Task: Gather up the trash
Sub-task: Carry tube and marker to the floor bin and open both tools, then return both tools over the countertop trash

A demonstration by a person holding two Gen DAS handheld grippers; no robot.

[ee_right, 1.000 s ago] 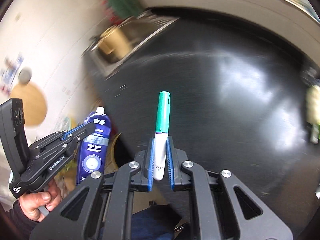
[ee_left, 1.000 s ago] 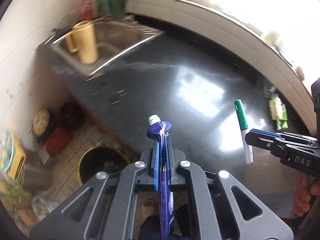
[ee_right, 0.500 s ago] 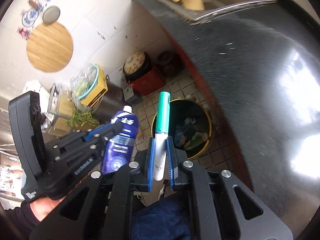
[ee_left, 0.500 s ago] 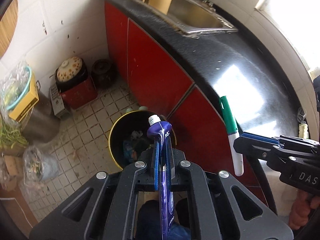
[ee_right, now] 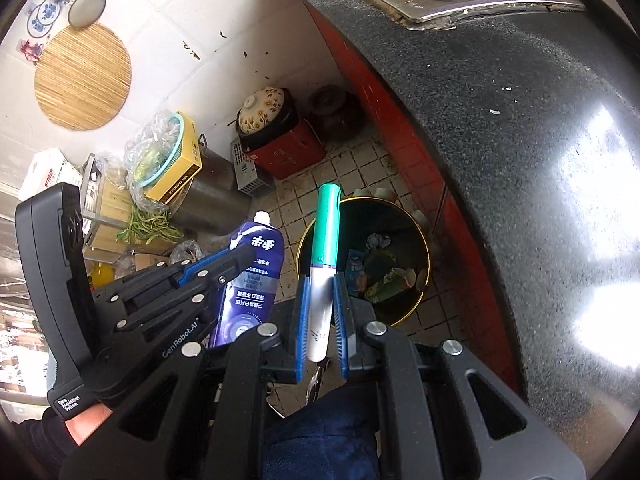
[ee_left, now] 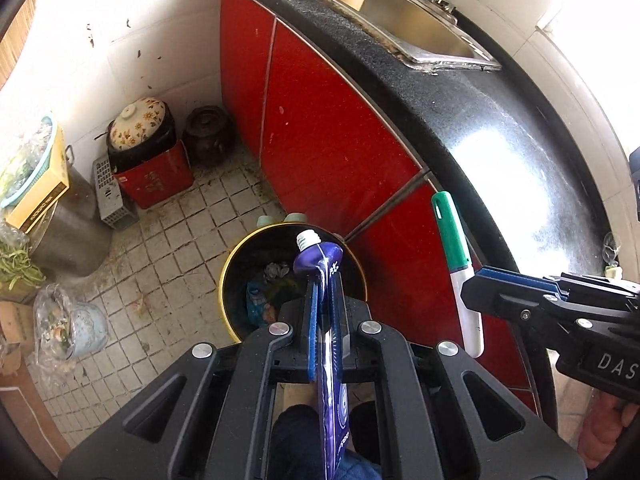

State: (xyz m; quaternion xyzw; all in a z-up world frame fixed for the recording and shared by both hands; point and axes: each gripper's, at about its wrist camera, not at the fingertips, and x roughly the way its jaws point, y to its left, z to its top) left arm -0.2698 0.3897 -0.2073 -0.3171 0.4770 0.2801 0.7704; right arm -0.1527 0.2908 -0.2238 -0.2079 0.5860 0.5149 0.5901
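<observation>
My left gripper (ee_left: 324, 280) squeezes the purple tube (ee_left: 320, 256); my right gripper (ee_right: 320, 284) squeezes the green pen (ee_right: 326, 236); I should hold both right over the bin (ee_left: 228, 280), then let go.

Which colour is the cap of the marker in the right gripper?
Green cap on a white marker body, clearest in the right wrist view.

Red cabinets (ee_left: 320, 132), tiled floor (ee_left: 168, 248)
</observation>
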